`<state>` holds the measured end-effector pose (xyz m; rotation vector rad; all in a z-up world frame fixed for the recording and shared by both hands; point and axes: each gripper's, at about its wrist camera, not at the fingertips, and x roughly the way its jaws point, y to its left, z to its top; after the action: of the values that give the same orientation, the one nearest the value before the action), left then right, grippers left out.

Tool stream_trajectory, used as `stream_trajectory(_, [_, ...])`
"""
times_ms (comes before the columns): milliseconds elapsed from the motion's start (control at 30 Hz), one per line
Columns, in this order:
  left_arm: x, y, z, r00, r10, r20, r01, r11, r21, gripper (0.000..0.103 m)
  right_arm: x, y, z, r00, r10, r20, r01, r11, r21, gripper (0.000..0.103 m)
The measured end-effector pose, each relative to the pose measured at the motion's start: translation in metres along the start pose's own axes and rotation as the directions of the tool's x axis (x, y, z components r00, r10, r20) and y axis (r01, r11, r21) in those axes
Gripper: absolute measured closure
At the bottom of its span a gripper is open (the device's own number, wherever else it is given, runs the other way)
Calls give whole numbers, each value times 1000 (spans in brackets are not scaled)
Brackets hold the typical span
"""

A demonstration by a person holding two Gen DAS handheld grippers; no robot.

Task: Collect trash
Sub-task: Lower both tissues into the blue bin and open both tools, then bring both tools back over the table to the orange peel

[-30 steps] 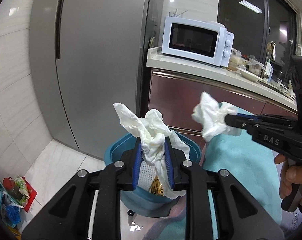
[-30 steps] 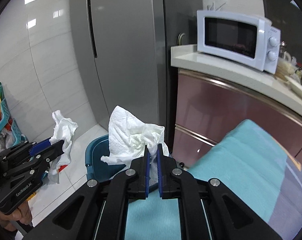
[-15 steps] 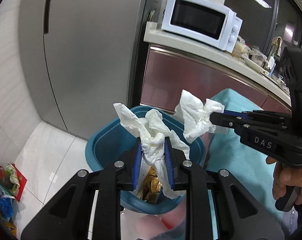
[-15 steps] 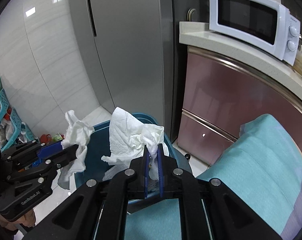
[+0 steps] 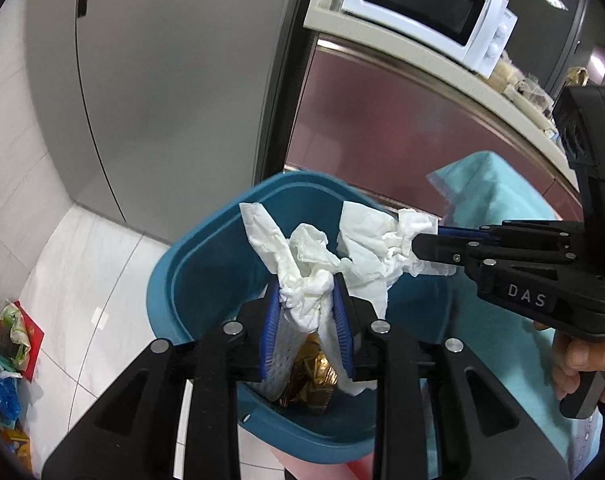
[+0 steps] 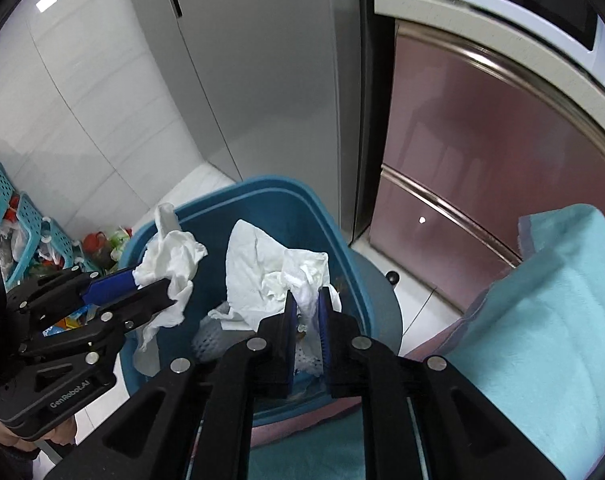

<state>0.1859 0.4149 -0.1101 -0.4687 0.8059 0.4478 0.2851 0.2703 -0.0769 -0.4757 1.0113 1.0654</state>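
Observation:
A blue trash bin (image 5: pixel 206 248) stands on the floor below both grippers; it also shows in the right wrist view (image 6: pixel 342 240). My left gripper (image 5: pixel 306 300) is shut on a crumpled white tissue (image 5: pixel 298 260) over the bin's opening. My right gripper (image 6: pixel 304 300) is shut on another crumpled white tissue (image 6: pixel 262 272), also over the bin. Each gripper shows in the other view, the right one (image 5: pixel 422 242) and the left one (image 6: pixel 158 284). Gold wrapper trash (image 5: pixel 310 376) and white trash lie inside the bin.
A grey fridge (image 5: pixel 174 80) and maroon cabinets (image 5: pixel 402 128) under a counter with a white microwave (image 5: pixel 426 8) stand behind the bin. A teal cloth (image 6: pixel 542 320) covers the surface at right. Bags and blue baskets (image 6: pixel 18 240) sit on the floor at left.
Both grippers have moved forward and down with their tissues, from beside the bin to over its opening. Both stay shut.

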Motion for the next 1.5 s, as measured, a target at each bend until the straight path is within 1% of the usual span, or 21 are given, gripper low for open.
stream_trajectory(100, [12, 4, -1, 1000, 4, -26, -5, 1000, -17, 77, 11, 3, 1, 999, 0, -37, 0, 1000, -4, 93])
stream_trajectory(333, [25, 10, -4, 998, 32, -49, -33, 999, -18, 75, 26, 14, 9, 995, -19, -98, 16, 999, -34, 93])
stream_trajectory(400, [26, 12, -3, 998, 28, -57, -30, 999, -25, 71, 30, 18, 11, 993, -29, -115, 24, 999, -43, 92])
stream_trajectory(467, [28, 13, -3, 998, 22, -64, -24, 999, -26, 62, 34, 19, 12, 992, -35, -124, 29, 998, -50, 87])
stream_trajectory(533, [28, 13, -3, 998, 27, -64, -28, 999, -22, 59, 34, 21, 12, 991, -46, -125, 40, 998, -52, 86])
stream_trajectory(600, [27, 14, -4, 998, 28, -62, -30, 999, -24, 53, 35, 22, 11, 990, -48, -130, 41, 998, -52, 85])
stream_trajectory(633, [26, 16, -5, 998, 27, -60, -29, 999, -25, 50, 35, 22, 11, 990, -47, -132, 41, 998, -51, 81])
stream_trajectory(667, [25, 16, -5, 998, 29, -58, -30, 999, -25, 50, 35, 22, 11, 990, -47, -133, 41, 998, -48, 73])
stream_trajectory(767, [19, 18, -6, 999, 35, -40, -36, 999, -22, 47, 30, 23, 10, 992, -47, -120, 42, 998, -46, 73])
stream_trajectory(933, [0, 21, -4, 999, 44, -7, -44, 999, -28, 45, 19, 20, 9, 995, -40, -92, 37, 999, -39, 72])
stream_trajectory(1067, [-20, 19, -5, 999, 42, 26, -42, 999, -26, 41, 1, 18, 7, 998, -34, -53, 33, 999, -27, 70])
stream_trajectory(1167, [-38, 16, -7, 998, 39, 57, -38, 999, -21, 36, -19, 16, 3, 1000, -30, -6, 30, 999, -17, 61])
stream_trajectory(1233, [-51, 11, -9, 997, 30, 75, -29, 999, -14, 34, -35, 14, -2, 999, -33, 29, 33, 999, -9, 60])
stream_trajectory(1300, [-65, 2, -12, 995, 20, 99, -20, 1000, -2, 30, -48, 12, -8, 998, -40, 55, 40, 999, -1, 56])
stream_trajectory(1333, [-74, -3, -13, 993, 14, 115, -15, 1000, 6, 23, -57, 11, -12, 997, -37, 73, 37, 999, 5, 50])
stream_trajectory(1367, [-79, -6, -14, 992, 12, 126, -13, 1000, 11, 20, -66, 9, -17, 995, -38, 90, 37, 999, 9, 44])
stream_trajectory(1433, [-94, -17, -17, 988, 7, 153, -12, 999, 29, 18, -80, 8, -24, 992, -41, 120, 39, 999, 15, 43])
stream_trajectory(1467, [-100, -21, -18, 987, 6, 160, -12, 999, 36, 13, -86, 8, -27, 990, -43, 132, 41, 999, 19, 42])
stream_trajectory(1500, [-107, -26, -20, 985, 9, 173, -16, 999, 43, 11, -94, 7, -31, 989, -43, 145, 40, 999, 25, 42])
